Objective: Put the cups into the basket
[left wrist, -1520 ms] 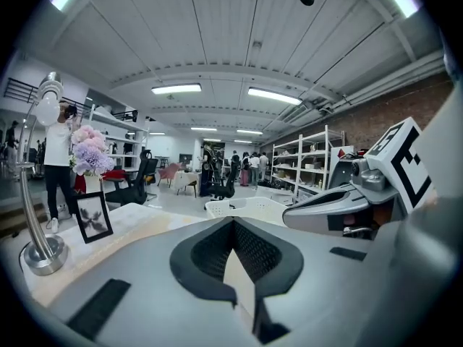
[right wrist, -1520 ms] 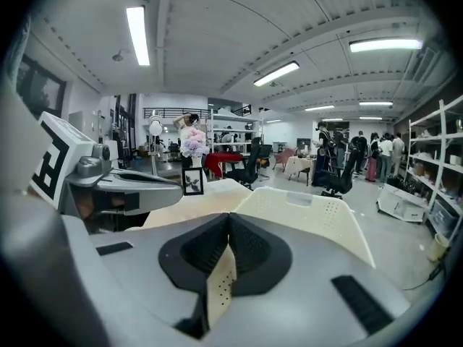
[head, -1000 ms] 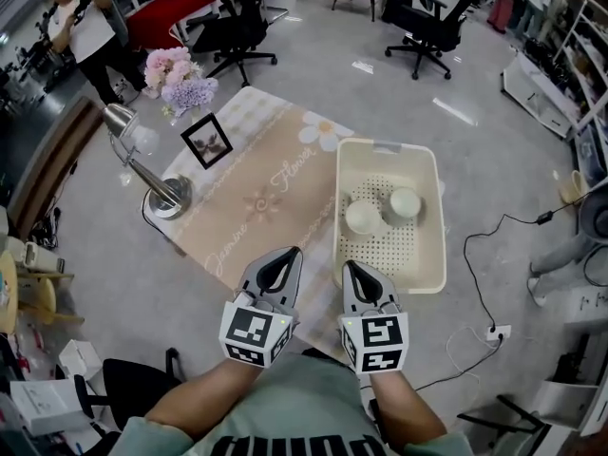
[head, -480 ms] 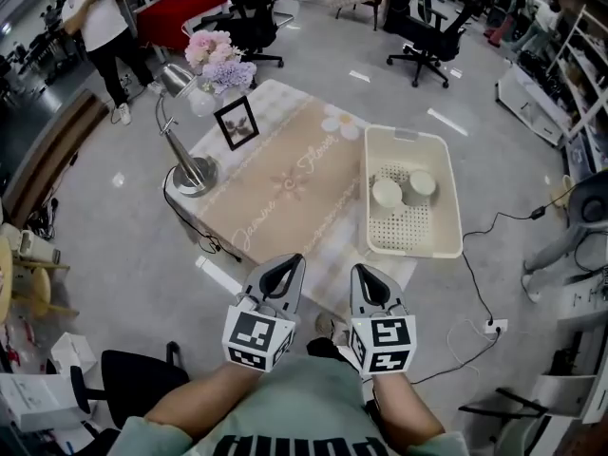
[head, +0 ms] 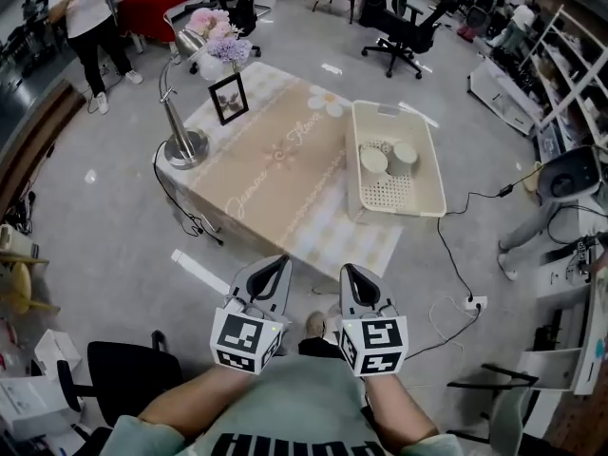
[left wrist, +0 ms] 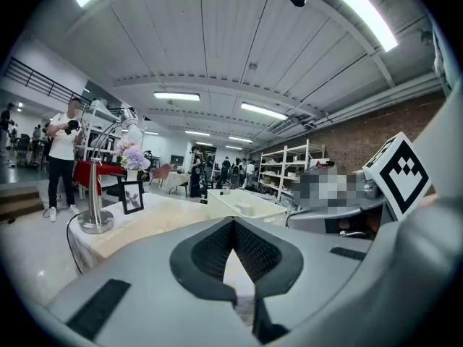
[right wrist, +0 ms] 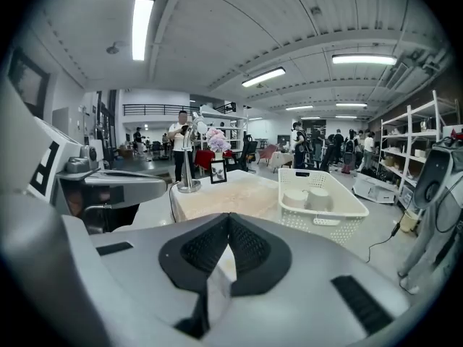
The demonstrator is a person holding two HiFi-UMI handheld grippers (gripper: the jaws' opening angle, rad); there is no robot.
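Both cups (head: 373, 161) sit side by side inside the basket (head: 389, 109), on the right side of the table (head: 275, 174). The left gripper (head: 282, 259) and right gripper (head: 349, 268) are fully closed, tips together, holding nothing. Both are at the near side, well apart from the table.

The table (head: 275, 174) stood well ahead of the person, covered in a beige flowered cloth. At its right end sat the cream basket (head: 435, 174), with two cups (head: 373, 161) upside down and side by side in its far half. On the table's left end were a silver desk lamp (head: 184, 145), a black picture frame (head: 228, 99) and a vase of pink and purple flowers (head: 217, 41). The left gripper (head: 284, 259) and the right gripper (head: 347, 268) were held side by side close to the body, over the floor short of the table, their jaws together and empty. A cable ran across the floor to a power strip (head: 472, 302) on the right.
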